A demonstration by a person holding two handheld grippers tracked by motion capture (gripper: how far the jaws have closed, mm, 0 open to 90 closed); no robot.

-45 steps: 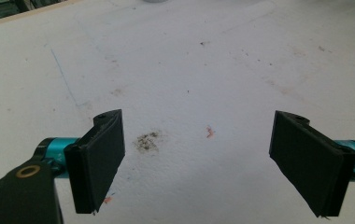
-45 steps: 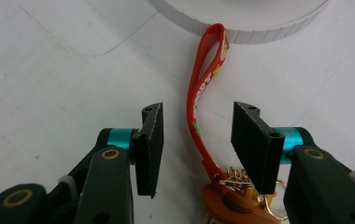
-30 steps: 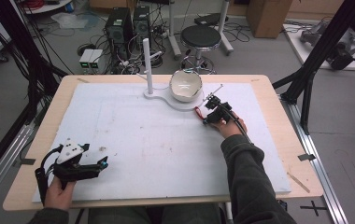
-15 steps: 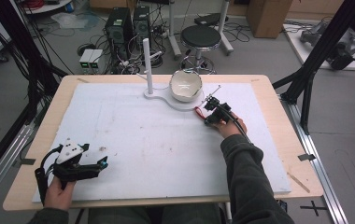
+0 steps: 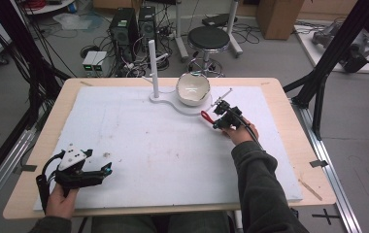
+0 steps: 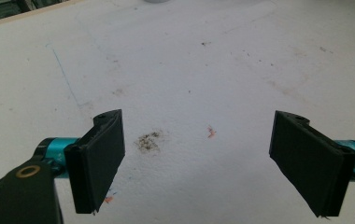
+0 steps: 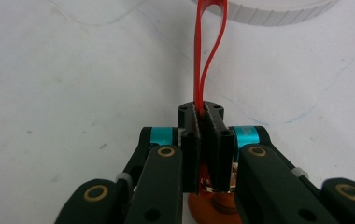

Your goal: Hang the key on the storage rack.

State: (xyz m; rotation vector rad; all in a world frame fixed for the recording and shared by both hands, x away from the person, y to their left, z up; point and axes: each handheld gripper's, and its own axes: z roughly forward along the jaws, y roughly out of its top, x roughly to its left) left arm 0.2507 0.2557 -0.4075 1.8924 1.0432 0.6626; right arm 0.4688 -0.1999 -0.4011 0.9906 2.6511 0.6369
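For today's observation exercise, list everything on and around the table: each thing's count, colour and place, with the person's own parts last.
Band: one, red, pinched in the right gripper's jaws, by the stand.
Bowl: one, white, on the stand's base.
Stand: one, white, upright post on a flat base, table's far middle.
Mat: one, white, stained, covering the table.
Table: one, light wood.
Stool: one, black, on the floor beyond the table.
Left gripper: black, open, near left corner.
Right gripper: black, shut on the band.
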